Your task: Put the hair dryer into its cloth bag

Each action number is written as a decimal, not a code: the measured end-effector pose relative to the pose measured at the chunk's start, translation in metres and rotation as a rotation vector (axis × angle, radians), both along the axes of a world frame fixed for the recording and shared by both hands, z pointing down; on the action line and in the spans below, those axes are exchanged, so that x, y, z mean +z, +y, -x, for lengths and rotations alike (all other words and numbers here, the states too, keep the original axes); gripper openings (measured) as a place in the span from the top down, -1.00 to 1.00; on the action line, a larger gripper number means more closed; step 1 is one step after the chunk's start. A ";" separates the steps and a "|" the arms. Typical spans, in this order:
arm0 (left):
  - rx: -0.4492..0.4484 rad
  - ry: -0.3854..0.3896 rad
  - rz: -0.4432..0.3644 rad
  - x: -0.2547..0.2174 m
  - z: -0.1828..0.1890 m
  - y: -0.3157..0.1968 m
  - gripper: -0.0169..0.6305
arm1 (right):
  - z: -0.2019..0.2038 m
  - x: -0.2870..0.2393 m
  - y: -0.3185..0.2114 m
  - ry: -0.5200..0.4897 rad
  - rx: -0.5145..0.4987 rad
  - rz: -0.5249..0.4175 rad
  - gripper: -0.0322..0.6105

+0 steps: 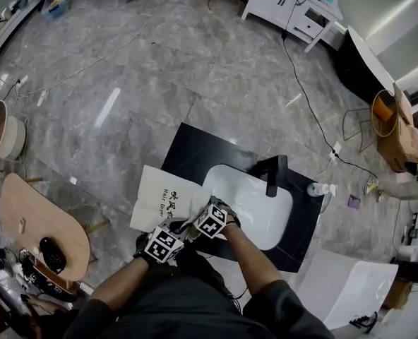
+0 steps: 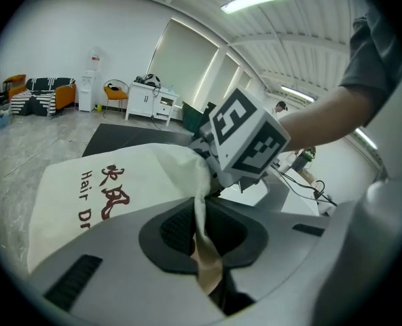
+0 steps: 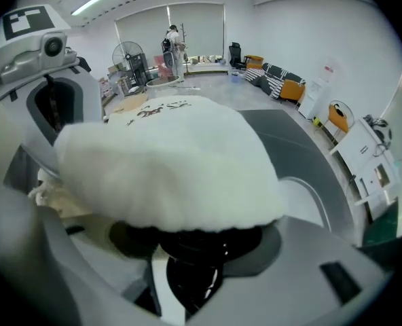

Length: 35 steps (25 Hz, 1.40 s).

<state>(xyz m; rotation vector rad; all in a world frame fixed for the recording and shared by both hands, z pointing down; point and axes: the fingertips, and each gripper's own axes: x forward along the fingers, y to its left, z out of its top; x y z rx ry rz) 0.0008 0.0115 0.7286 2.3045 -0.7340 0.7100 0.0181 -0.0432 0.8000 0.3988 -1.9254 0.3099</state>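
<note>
Two grippers meet at the mouth of the cloth bag (image 1: 163, 202), just left of the white sink (image 1: 255, 202); your left gripper (image 2: 202, 250) is pinched shut on its cream hem; your right gripper (image 3: 191, 263), nearer the opening, clasps the dark hair dryer (image 3: 187, 240), its front under the cloth, pointing away from the sink.

Left tool (image 2: 204, 253), right tool (image 3: 189, 267), both clamped

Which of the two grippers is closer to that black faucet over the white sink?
Right. The right gripper is at the sink's near-left edge, toward the faucet; the left gripper is farther back, pinching the cloth bag's edge.
</note>
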 end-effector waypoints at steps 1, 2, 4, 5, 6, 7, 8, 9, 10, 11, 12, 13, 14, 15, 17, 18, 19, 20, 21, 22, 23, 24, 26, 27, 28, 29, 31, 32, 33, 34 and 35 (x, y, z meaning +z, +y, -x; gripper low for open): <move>0.009 0.001 0.003 0.001 0.001 0.001 0.87 | 0.004 0.000 0.000 -0.005 -0.004 0.000 0.14; 0.012 0.005 0.007 0.002 0.003 0.001 0.87 | 0.008 0.001 -0.001 -0.011 -0.006 0.000 0.14; 0.006 0.013 0.017 0.004 0.006 0.000 0.87 | 0.013 0.002 -0.002 -0.024 -0.004 0.000 0.14; 0.004 0.015 0.023 0.005 0.008 0.000 0.87 | 0.014 0.003 -0.003 -0.027 -0.001 -0.001 0.13; 0.004 0.016 0.028 0.006 0.009 0.000 0.87 | 0.015 0.004 -0.003 -0.026 0.001 -0.003 0.12; 0.005 0.016 0.033 0.007 0.010 0.001 0.87 | 0.015 0.006 -0.003 -0.023 0.002 -0.004 0.12; 0.006 0.015 0.036 0.008 0.010 0.001 0.87 | 0.015 0.007 -0.003 -0.024 0.004 -0.006 0.11; 0.008 0.013 0.040 0.009 0.010 0.002 0.87 | 0.014 0.008 -0.002 -0.028 0.008 -0.007 0.11; 0.008 0.011 0.043 0.010 0.009 0.002 0.87 | 0.014 0.008 -0.001 -0.037 0.013 -0.009 0.10; 0.008 0.010 0.045 0.011 0.008 0.002 0.87 | 0.013 0.008 -0.001 -0.048 0.015 -0.011 0.09; 0.007 0.008 0.046 0.011 0.008 0.002 0.86 | 0.013 0.007 0.001 -0.059 0.016 -0.015 0.09; 0.007 0.006 0.047 0.012 0.008 0.002 0.87 | 0.012 0.006 0.002 -0.070 0.014 -0.019 0.08; 0.007 0.004 0.047 0.012 0.009 0.001 0.86 | 0.011 0.005 0.003 -0.080 0.011 -0.023 0.07; 0.007 0.002 0.049 0.013 0.009 0.001 0.86 | 0.008 0.003 0.004 -0.090 0.008 -0.028 0.07; 0.007 -0.001 0.054 0.014 0.009 0.001 0.86 | 0.001 0.000 0.009 -0.110 0.000 -0.036 0.07; 0.006 -0.001 0.057 0.014 0.009 0.001 0.87 | -0.005 -0.001 0.012 -0.117 -0.004 -0.041 0.07; 0.005 -0.002 0.058 0.015 0.009 0.000 0.86 | -0.012 -0.001 0.015 -0.119 -0.006 -0.046 0.07; 0.005 -0.003 0.058 0.015 0.009 0.000 0.86 | -0.020 0.000 0.018 -0.115 -0.007 -0.053 0.07; 0.005 -0.003 0.059 0.016 0.009 -0.001 0.87 | -0.030 0.002 0.020 -0.105 -0.005 -0.060 0.07; 0.005 -0.003 0.060 0.016 0.009 -0.001 0.86 | -0.039 0.006 0.021 -0.090 -0.002 -0.060 0.07; 0.004 -0.002 0.061 0.016 0.009 -0.001 0.86 | -0.048 0.011 0.024 -0.071 0.001 -0.052 0.07; 0.004 -0.003 0.063 0.017 0.010 0.000 0.86 | -0.055 0.017 0.027 -0.050 0.000 -0.038 0.07; 0.004 -0.006 0.066 0.017 0.011 0.000 0.86 | -0.065 0.028 0.031 -0.006 -0.012 -0.022 0.07; 0.006 -0.007 0.068 0.018 0.011 0.001 0.86 | -0.067 0.032 0.030 0.008 -0.017 -0.029 0.10; 0.008 -0.009 0.069 0.018 0.010 0.001 0.86 | -0.069 0.032 0.028 0.011 -0.016 -0.039 0.35; 0.009 -0.010 0.070 0.018 0.010 0.000 0.86 | -0.069 0.031 0.027 0.003 -0.013 -0.044 0.38; 0.013 -0.011 0.073 0.019 0.008 0.000 0.86 | -0.068 0.026 0.026 -0.020 -0.014 -0.052 0.39; 0.017 -0.011 0.074 0.019 0.007 0.000 0.87 | -0.067 0.024 0.026 -0.031 -0.014 -0.055 0.40; 0.021 -0.012 0.074 0.018 0.006 0.001 0.86 | -0.066 0.021 0.027 -0.040 -0.015 -0.060 0.40; 0.026 -0.013 0.074 0.018 0.005 0.001 0.86 | -0.063 0.019 0.027 -0.048 -0.015 -0.065 0.40; 0.030 -0.014 0.073 0.017 0.004 0.001 0.86 | -0.059 0.016 0.026 -0.056 -0.017 -0.071 0.41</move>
